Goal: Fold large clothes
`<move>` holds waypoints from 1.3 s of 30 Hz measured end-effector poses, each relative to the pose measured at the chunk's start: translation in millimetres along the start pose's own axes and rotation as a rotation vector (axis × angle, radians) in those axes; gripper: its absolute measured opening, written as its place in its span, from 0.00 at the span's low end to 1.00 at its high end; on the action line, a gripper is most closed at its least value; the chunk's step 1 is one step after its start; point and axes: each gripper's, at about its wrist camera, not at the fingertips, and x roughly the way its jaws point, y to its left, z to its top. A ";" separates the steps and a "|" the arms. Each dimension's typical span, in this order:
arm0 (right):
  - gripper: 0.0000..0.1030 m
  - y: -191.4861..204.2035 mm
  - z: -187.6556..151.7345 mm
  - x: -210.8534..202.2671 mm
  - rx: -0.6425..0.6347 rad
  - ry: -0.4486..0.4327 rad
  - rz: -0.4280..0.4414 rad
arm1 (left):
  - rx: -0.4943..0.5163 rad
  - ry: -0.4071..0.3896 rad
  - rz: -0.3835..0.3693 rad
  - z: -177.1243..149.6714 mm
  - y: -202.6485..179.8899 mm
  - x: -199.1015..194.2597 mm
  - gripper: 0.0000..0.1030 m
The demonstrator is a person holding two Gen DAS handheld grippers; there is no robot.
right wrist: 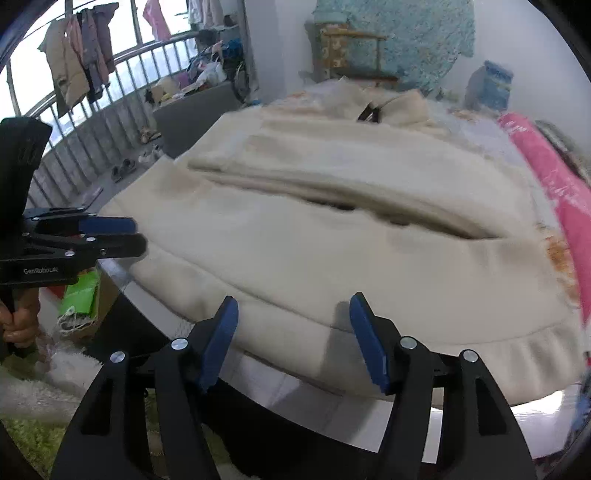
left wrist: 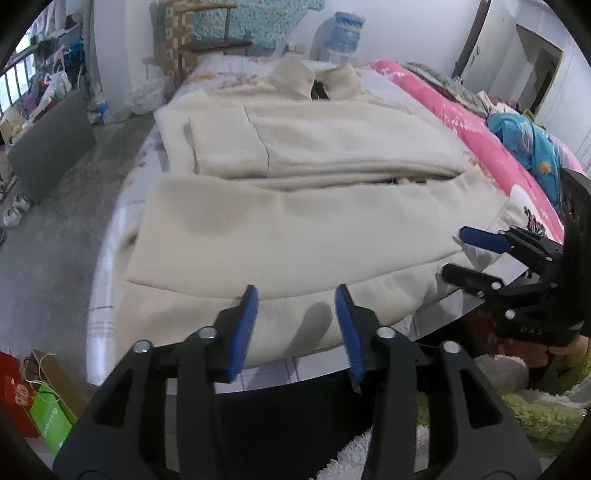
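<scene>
A: Left view? 
B: Left gripper (left wrist: 297, 291) spread, pinching nothing, above the near hem of the cream garment (left wrist: 295, 206) folded on the bed (left wrist: 110, 280). Floor (left wrist: 48, 258) lies open at left; a pink quilt (left wrist: 491, 147) bounds the right.

A: Right view? 
B: Right gripper (right wrist: 293, 301) spread too, empty, at the same hem; left gripper beside the garment's left edge.

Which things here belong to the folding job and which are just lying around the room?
Part of the job:
cream garment, spread on the bed
left gripper, open
right gripper, open

Just lying about:
pink quilt
water jug
wooden chair
green bag
hanging clothes
</scene>
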 end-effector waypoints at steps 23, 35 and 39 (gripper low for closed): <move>0.76 -113.2 -34.1 -11.6 0.293 0.072 -0.259 | -0.095 0.108 0.162 16.9 20.6 29.0 0.84; 0.80 -115.6 7.8 -34.5 0.364 0.021 -0.175 | -0.128 0.121 0.212 45.7 11.5 22.9 0.85; 0.81 -104.3 26.6 -17.1 0.316 0.072 -0.200 | -0.109 0.155 0.228 50.6 6.2 39.4 0.85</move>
